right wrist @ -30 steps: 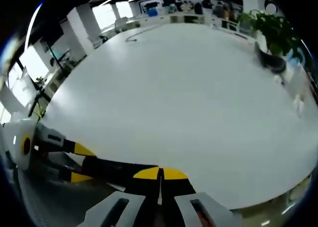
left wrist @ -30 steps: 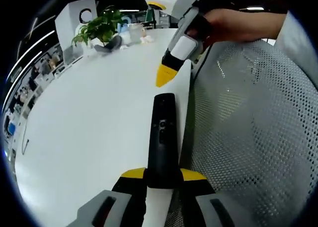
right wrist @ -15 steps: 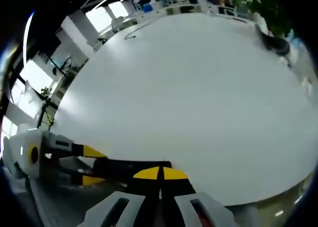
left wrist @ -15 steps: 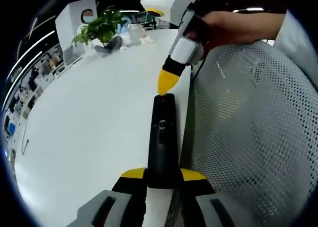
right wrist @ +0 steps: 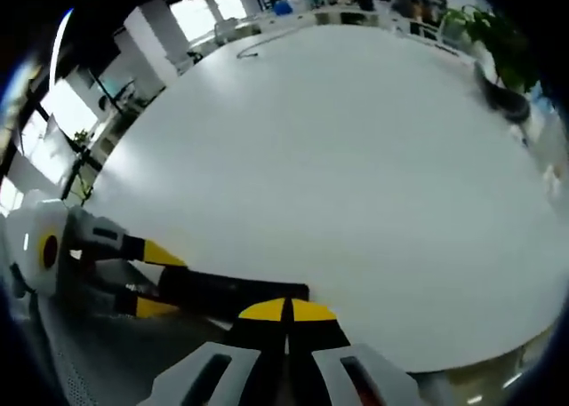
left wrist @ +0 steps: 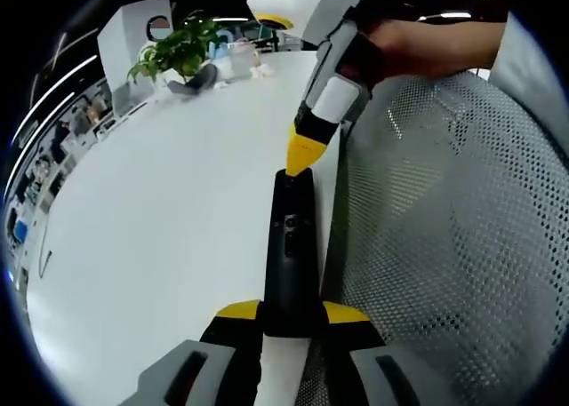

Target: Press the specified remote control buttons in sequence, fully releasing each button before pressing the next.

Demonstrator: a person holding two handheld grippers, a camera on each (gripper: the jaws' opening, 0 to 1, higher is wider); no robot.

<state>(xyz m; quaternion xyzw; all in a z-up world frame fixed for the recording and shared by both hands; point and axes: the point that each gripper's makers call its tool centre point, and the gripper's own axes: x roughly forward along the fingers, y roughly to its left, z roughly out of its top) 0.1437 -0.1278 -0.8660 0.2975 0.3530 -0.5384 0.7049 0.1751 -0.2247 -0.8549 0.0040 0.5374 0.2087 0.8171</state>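
A slim black remote (left wrist: pixel 289 237) lies lengthwise over the white table's (left wrist: pixel 160 202) edge, its near end clamped in my left gripper (left wrist: pixel 292 313). My right gripper (left wrist: pixel 302 153) comes down from the upper right with its yellow tips shut together, touching the remote's far end. In the right gripper view the shut yellow tips (right wrist: pixel 286 310) rest on the remote (right wrist: pixel 213 290), and the left gripper (right wrist: pixel 158 282) holds it from the left.
A potted plant (left wrist: pixel 178 51) and small white items stand at the table's far end. A grey mesh chair (left wrist: pixel 444 228) sits right of the table edge. A person's hand (left wrist: pixel 418 46) holds the right gripper. The wide tabletop (right wrist: pixel 338 157) stretches ahead.
The right gripper has come down from a gap above the remote's far end until its tip touches it. The left gripper and remote have stayed still.
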